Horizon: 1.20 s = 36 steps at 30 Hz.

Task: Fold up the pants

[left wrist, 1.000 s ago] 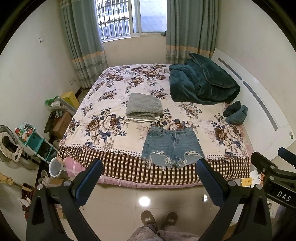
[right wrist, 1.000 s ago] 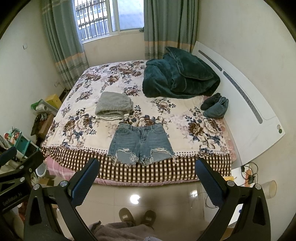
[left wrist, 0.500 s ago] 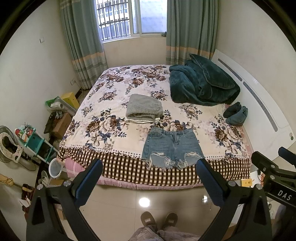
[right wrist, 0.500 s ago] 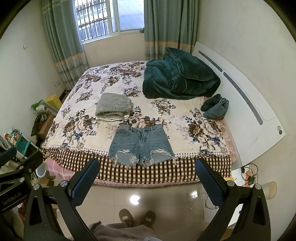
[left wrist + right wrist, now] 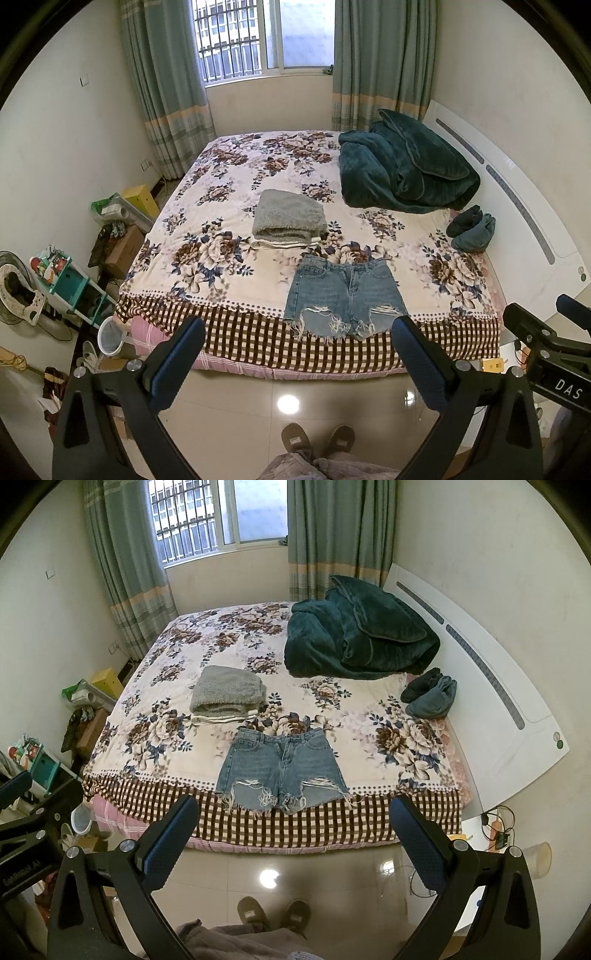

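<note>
A pair of frayed blue denim shorts (image 5: 341, 295) lies flat on the near edge of the flowered bed (image 5: 207, 258), waistband away from me; it also shows in the right wrist view (image 5: 282, 771). My left gripper (image 5: 297, 339) is open and empty, held over the floor well short of the bed. My right gripper (image 5: 293, 818) is open and empty too, at about the same distance. The right gripper's body shows at the right edge of the left wrist view.
A folded grey garment (image 5: 288, 218) lies just behind the shorts. A dark green blanket (image 5: 402, 173) and a small dark bundle (image 5: 471, 230) lie at the far right by the white headboard (image 5: 524, 206). Boxes, a teal rack (image 5: 70, 280) and a bin crowd the floor at left. My slippered feet (image 5: 317, 439) stand on glossy tile.
Both views have crept slightly closer to the bed and a little lower. Both grippers stay open. The shorts have not moved.
</note>
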Tool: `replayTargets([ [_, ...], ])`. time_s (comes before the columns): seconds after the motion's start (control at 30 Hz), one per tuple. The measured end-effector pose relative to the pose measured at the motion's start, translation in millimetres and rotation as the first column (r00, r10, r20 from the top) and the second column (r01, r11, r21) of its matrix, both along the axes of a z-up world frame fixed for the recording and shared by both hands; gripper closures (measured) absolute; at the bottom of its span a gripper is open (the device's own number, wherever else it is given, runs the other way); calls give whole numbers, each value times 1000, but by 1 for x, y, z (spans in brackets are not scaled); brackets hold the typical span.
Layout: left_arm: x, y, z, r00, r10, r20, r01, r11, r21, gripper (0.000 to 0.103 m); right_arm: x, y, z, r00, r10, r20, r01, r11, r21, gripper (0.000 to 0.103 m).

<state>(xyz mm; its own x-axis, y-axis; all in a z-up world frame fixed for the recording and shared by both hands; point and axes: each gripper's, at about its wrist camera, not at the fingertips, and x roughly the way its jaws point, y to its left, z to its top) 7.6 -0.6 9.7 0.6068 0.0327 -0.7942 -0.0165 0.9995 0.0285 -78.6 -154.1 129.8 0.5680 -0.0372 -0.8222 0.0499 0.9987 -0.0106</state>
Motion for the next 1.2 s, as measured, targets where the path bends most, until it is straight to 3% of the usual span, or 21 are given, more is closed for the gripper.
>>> replayTargets([
  [0.4,22,4,0,1000,-11,-10,11,1000,2,0,17,5,-12,999,-22,-28,22,1000,2,0],
  [0.63,43,11,-34,1000,-18,-12,18,1000,23,0,44,2,-46,993,-91,-72,91,996,-4,0],
  [0.97,109,0,-108,997,14,-80,-9,998,60,0,146,-48,-146,963,-158,-217,163,987,6,0],
  [1.2,181,-39,-186,974,130,-187,-112,988,107,0,263,-121,-247,939,-101,-329,120,992,37,0],
])
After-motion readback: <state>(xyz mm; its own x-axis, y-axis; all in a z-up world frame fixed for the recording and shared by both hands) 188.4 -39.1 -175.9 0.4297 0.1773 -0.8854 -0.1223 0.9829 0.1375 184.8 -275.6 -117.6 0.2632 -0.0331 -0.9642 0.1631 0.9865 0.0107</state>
